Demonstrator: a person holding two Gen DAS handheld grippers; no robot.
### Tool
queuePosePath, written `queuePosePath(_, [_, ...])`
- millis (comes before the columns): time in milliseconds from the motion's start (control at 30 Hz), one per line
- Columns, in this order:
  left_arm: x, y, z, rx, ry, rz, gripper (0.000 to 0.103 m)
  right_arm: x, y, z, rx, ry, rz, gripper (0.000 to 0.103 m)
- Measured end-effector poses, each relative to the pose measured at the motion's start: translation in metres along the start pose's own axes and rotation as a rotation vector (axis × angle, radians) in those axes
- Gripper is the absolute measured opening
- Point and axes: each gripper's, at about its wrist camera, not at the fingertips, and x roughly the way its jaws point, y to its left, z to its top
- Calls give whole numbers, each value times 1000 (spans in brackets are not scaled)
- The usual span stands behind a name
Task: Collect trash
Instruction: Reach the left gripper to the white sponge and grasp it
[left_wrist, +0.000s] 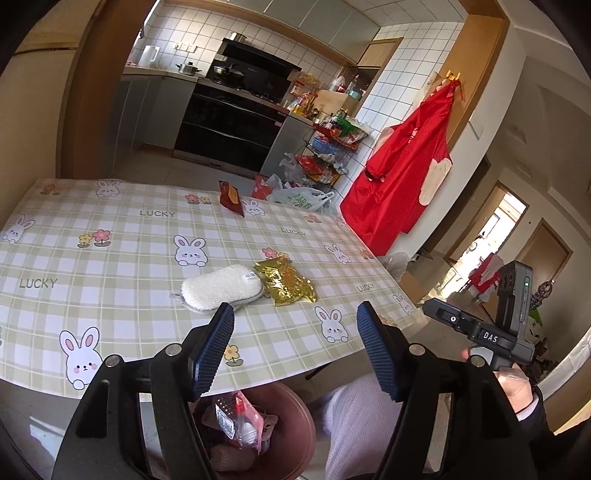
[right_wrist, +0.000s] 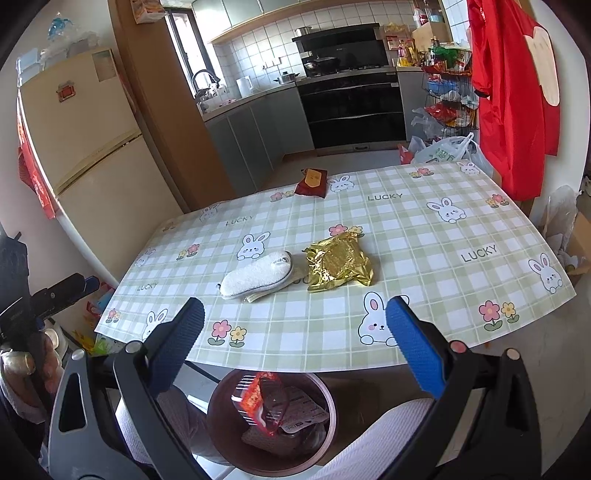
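We counted three loose things on the rabbit-print tablecloth (right_wrist: 424, 229): one white scrubbing sponge (right_wrist: 256, 277), one crumpled gold foil wrapper (right_wrist: 338, 260) just to its right, the two edges close or touching, and one red packet (right_wrist: 312, 182) well apart from them at the far edge; below the near edge of the table stood one brown waste bin (right_wrist: 218, 410), and in it we saw a clear wrapper with red print (right_wrist: 258, 398) lying on top of other wrappers that we could not count; we held two grippers over that bin, each with two blue ribbed pads. Our left gripper (left_wrist: 295, 350) had its jaws apart with nothing between them; the sponge lay just beyond its left pad, the gold wrapper ahead between the two pads but well clear of them, and the bin with its wrapper sat directly under the jaws. Our right gripper (right_wrist: 295, 347) likewise stood with jaws wide apart and empty; the sponge and the gold wrapper lay ahead of it on the table, untouched, the bin below its gap.
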Motion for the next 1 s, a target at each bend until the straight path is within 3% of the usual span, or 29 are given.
queuePosePath(200, [9, 19, -3, -4, 15, 63, 68, 11, -6, -7, 8, 27, -10, 97])
queuePosePath(467, [60, 39, -11, 125, 122, 158, 68, 42, -25, -19, 46, 90, -28, 97])
queuePosePath(1000, [184, 85, -12, 242, 303, 203, 68, 111, -63, -11, 92, 182, -73, 97])
